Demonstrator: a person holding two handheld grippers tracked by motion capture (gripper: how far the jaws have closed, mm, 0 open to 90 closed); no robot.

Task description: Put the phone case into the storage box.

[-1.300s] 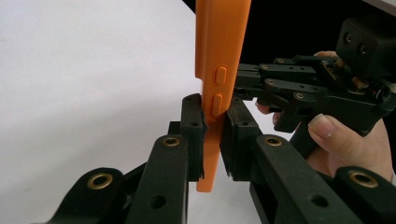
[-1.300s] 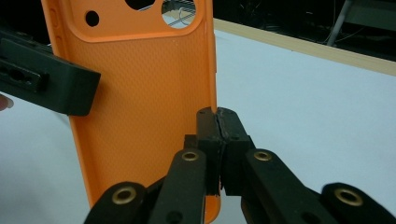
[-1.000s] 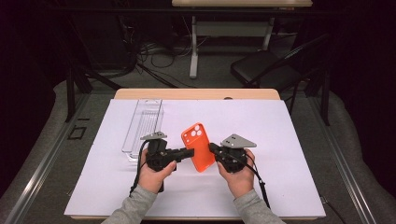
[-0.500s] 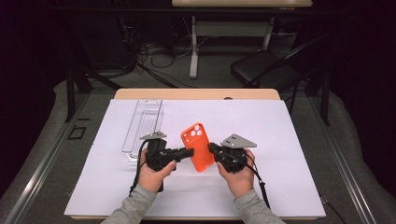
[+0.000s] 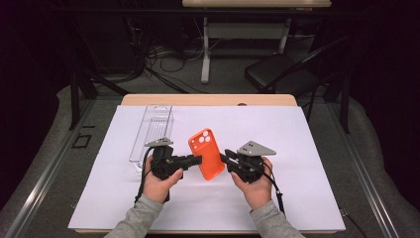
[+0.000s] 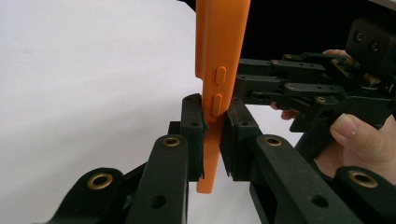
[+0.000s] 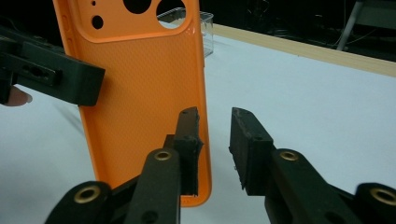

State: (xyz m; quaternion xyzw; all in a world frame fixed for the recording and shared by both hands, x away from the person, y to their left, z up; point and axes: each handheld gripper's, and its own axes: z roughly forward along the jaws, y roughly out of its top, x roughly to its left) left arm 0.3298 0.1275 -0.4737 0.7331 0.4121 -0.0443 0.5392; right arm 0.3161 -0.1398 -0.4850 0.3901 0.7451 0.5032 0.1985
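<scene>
An orange phone case stands upright above the white sheet, camera cut-outs at its top. My left gripper is shut on the case's lower left edge; in the left gripper view the pads pinch the case just beside the side buttons. My right gripper sits at the case's right edge. Its jaws have just been opening, and in the right gripper view a gap shows between the right gripper's pads, with the edge of the case just inside it, not pressed.
A clear plastic tray lies on the white sheet to the left, behind my left hand. The wooden table edge runs along the back. A dark chair and cables stand beyond the table.
</scene>
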